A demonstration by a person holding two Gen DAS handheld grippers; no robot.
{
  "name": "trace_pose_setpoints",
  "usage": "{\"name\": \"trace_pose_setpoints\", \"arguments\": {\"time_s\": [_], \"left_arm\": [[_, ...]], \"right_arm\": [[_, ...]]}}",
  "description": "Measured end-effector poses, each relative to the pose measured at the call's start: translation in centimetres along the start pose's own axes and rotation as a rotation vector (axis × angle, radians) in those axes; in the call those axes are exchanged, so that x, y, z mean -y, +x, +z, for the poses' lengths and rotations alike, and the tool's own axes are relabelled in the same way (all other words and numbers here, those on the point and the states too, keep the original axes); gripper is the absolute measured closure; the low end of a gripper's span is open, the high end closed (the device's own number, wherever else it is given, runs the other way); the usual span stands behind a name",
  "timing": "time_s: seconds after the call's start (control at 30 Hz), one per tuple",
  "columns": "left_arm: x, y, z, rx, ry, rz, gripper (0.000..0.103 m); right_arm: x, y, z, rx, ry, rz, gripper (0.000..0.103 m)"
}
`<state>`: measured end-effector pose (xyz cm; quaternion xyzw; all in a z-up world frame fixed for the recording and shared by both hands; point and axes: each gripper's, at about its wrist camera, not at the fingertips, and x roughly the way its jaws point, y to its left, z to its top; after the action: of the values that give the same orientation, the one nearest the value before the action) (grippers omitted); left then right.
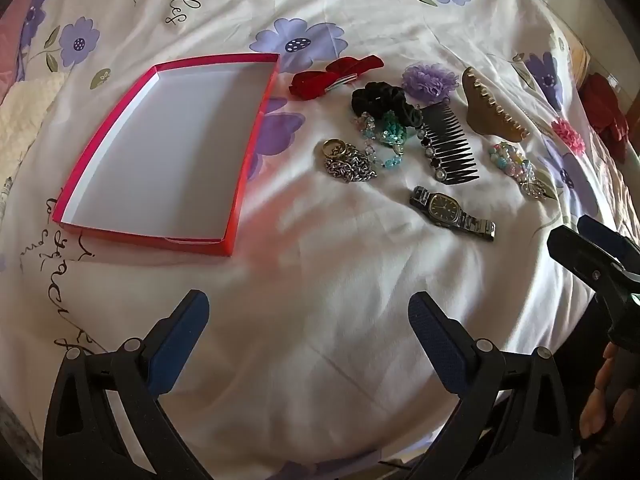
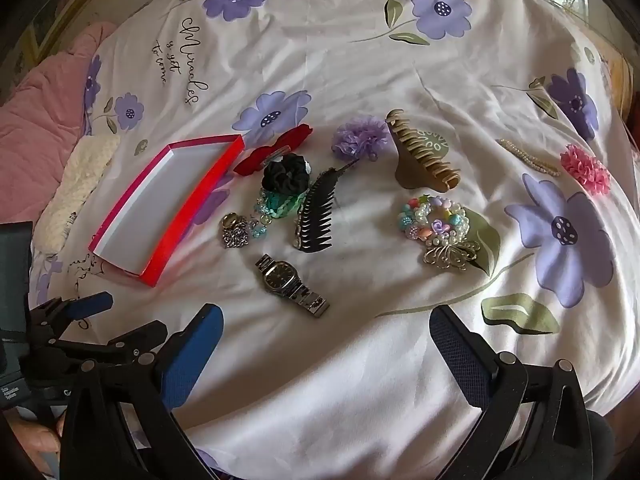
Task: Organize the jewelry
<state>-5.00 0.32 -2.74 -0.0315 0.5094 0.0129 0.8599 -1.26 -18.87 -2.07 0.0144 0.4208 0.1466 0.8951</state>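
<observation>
An empty red box (image 1: 244,148) (image 2: 208,184) with a white inside lies on the flowered bedsheet. To its right sits a cluster: a metal wristwatch (image 1: 450,214) (image 2: 290,283), a silver chain with rings (image 1: 346,160) (image 2: 234,230), a black comb (image 1: 450,142) (image 2: 316,210), a teal beaded piece (image 1: 390,132) (image 2: 276,204), a black scrunchie (image 1: 380,98) (image 2: 286,172), a red bow (image 1: 332,74) (image 2: 268,150), a tan claw clip (image 1: 486,106) (image 2: 424,156) and pastel bead bracelets (image 1: 510,160) (image 2: 434,218). My left gripper (image 1: 308,332) and right gripper (image 2: 326,340) hover open and empty, nearer than the watch.
A lilac fabric flower (image 1: 430,78) (image 2: 358,138), a pink one (image 2: 586,170), a pearl strand (image 2: 528,158) and a silver butterfly clip (image 2: 450,254) also lie on the sheet. Pink bedding (image 2: 36,128) is bunched at the left. A hand (image 1: 604,392) holds the right gripper.
</observation>
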Motion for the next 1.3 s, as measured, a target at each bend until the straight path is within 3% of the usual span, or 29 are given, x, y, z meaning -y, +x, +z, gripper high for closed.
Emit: {"name": "trace_pose_setpoints", "arguments": {"time_s": [0.77,1.3], "left_arm": [[-0.4,0.2,0.7,-0.008,0.009,0.006,0.002],[-0.2,1.2,1.6,-0.02,0.021,-0.016,0.002]], "right_arm": [[0.2,-0.1,0.0,0.009,-0.015,0.027,0.0],[0.8,0.5,0.3,0.042,0.018,0.104,0.0]]}}
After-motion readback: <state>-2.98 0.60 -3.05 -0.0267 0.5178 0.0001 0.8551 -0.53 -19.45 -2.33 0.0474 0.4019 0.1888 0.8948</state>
